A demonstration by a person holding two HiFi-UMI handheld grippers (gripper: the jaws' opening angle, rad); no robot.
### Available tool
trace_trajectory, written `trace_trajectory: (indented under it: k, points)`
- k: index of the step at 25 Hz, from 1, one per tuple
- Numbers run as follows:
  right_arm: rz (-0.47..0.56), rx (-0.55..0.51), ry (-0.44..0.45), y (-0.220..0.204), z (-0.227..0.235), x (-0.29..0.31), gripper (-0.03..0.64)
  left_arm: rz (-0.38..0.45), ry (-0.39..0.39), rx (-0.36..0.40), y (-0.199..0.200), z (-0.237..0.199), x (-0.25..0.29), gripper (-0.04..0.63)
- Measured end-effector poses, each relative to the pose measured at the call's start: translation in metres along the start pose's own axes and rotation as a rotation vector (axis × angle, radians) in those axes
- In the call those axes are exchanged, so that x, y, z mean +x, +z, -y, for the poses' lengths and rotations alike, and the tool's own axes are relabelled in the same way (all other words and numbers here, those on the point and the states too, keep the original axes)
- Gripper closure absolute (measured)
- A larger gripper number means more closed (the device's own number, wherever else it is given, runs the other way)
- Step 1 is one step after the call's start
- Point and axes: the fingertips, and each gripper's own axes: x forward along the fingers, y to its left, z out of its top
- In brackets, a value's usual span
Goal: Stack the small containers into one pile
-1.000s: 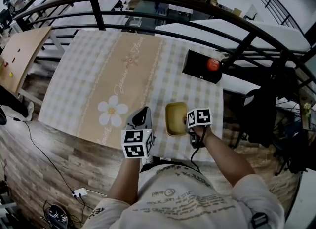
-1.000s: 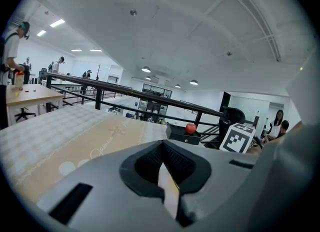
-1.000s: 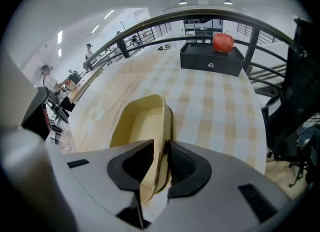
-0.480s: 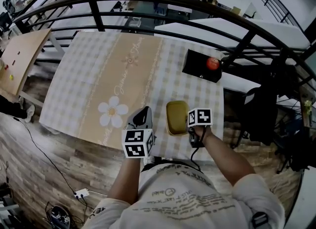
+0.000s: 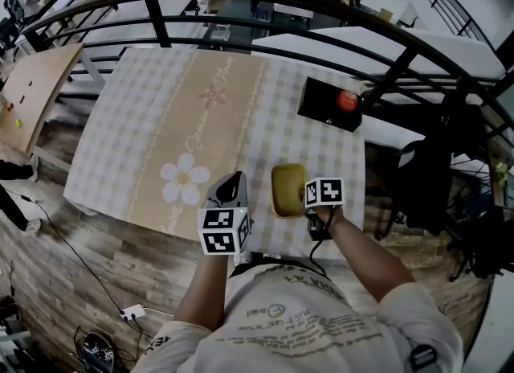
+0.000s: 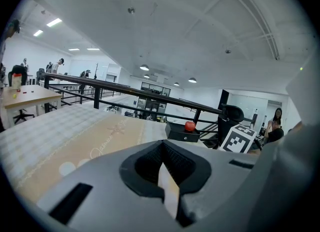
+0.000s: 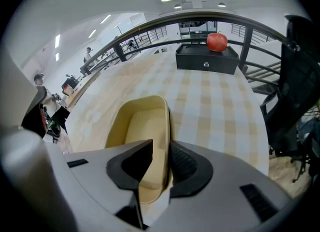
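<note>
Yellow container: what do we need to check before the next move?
1. Yellow container sits on the tablecloth: ok.
2. Right tool straddles its wall: ok. Its jaws have just been opening, with the wall between them.
3. Right tool grips the wall: not ok, the inner pad stands clear.
4. Left tool shut and empty: ok.
5. More containers left to stack: cannot tell, none in view.
</note>
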Motion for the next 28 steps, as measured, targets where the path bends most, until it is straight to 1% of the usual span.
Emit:
trace_trajectory:
  k: [2,6,12,15,17,19,21,25,28]
  points:
    - [0.006,-0.009,0.013,0.001,-0.005,-0.001,0.5,0.0,-0.001,0.002,0.0,0.0,-0.001,0.591]
    - [0.043,0.005,0.022,0.005,-0.006,-0.008,0.486,0.003,-0.002,0.009,0.002,0.001,-0.001,0.591]
    - [0.171,0.019,0.008,0.02,-0.003,-0.029,0.453,0.006,-0.006,0.019,0.008,0.004,0.0,0.591]
    - [0.238,0.075,0.038,0.026,0.001,-0.038,0.454,0.012,-0.019,0.035,0.011,0.01,0.002,0.591]
    - [0.278,0.144,0.061,0.03,0.005,-0.047,0.51,0.013,-0.027,0.047,0.013,0.015,0.004,0.591]
    - [0.328,0.196,0.061,0.035,0.01,-0.059,0.575,0.014,-0.035,0.061,0.016,0.022,0.006,0.591]
    - [0.395,0.211,0.051,0.044,0.015,-0.072,0.602,0.016,-0.046,0.078,0.019,0.029,0.007,0.591]
    - [0.531,0.194,0.038,0.062,0.019,-0.102,0.614,0.02,-0.069,0.111,0.027,0.045,0.011,0.591]
    - [0.64,0.137,0.046,0.08,0.014,-0.13,0.614,0.029,-0.085,0.137,0.037,0.058,0.014,0.591]
